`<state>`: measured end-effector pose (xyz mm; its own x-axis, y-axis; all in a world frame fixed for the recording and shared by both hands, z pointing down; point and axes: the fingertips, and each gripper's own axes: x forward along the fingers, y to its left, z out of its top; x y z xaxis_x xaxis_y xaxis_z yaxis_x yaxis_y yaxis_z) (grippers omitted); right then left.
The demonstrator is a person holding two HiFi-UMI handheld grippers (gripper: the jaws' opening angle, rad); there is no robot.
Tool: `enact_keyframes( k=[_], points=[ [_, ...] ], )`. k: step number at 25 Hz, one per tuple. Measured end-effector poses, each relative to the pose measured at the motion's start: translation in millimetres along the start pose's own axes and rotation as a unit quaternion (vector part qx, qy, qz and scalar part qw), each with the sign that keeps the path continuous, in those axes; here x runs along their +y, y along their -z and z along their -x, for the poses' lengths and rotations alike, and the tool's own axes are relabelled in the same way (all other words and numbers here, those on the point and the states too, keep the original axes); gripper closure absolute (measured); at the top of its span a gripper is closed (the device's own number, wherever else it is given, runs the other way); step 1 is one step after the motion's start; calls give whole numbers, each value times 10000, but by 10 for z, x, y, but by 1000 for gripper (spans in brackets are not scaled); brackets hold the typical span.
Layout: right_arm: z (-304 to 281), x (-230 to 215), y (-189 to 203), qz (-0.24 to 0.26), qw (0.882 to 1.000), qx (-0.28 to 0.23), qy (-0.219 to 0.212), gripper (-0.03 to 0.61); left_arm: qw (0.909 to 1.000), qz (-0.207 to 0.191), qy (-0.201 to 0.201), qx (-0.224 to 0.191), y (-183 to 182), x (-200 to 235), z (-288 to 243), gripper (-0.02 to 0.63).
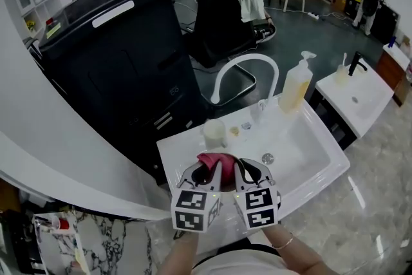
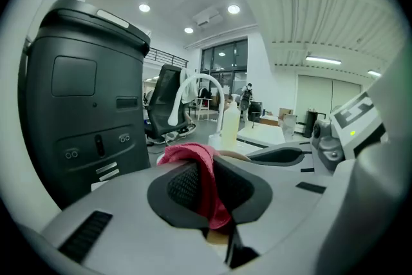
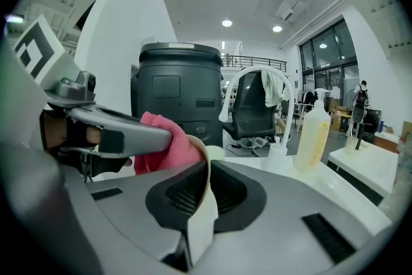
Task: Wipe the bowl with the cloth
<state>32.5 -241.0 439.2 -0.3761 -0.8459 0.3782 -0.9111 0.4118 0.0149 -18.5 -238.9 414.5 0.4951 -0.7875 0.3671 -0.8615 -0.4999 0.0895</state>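
Observation:
Over the white sink (image 1: 315, 161) my two grippers sit side by side. The left gripper (image 1: 208, 169) is shut on a red cloth (image 1: 216, 160), which hangs pinched between its dark pads (image 2: 187, 187); the cloth (image 2: 205, 177) bulges out past them. My right gripper (image 1: 247, 168) is shut on the thin rim of a pale bowl (image 3: 202, 203), held edge-on between its pads (image 3: 228, 193). In the right gripper view the cloth (image 3: 164, 142) lies against the bowl's inner side, under the left gripper's finger (image 3: 122, 132). The head view hides most of the bowl behind the grippers.
A curved white faucet (image 1: 246, 66), a soap pump bottle (image 1: 297, 83) and a white cup (image 1: 214, 133) stand along the sink's back edge. The drain (image 1: 268, 158) lies just right of the grippers. A tall black bin (image 1: 122, 61) stands behind the sink, a second sink (image 1: 360, 96) to the right.

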Motion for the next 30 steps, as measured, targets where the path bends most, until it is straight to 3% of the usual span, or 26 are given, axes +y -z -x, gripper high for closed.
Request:
enact_keyframes(
  k=[12, 18, 30],
  points=[
    [-175, -69, 101, -102, 9997, 185, 95, 557, 9935, 942, -564, -313, 45, 448, 426, 561],
    [-210, 44, -16, -56, 10000, 69, -18, 557, 9958, 900, 77, -150, 38, 151, 321, 561],
    [-105, 103, -99, -200, 9997, -46, -130, 544, 9954, 869, 274, 298, 244, 8, -132, 561]
  ],
)
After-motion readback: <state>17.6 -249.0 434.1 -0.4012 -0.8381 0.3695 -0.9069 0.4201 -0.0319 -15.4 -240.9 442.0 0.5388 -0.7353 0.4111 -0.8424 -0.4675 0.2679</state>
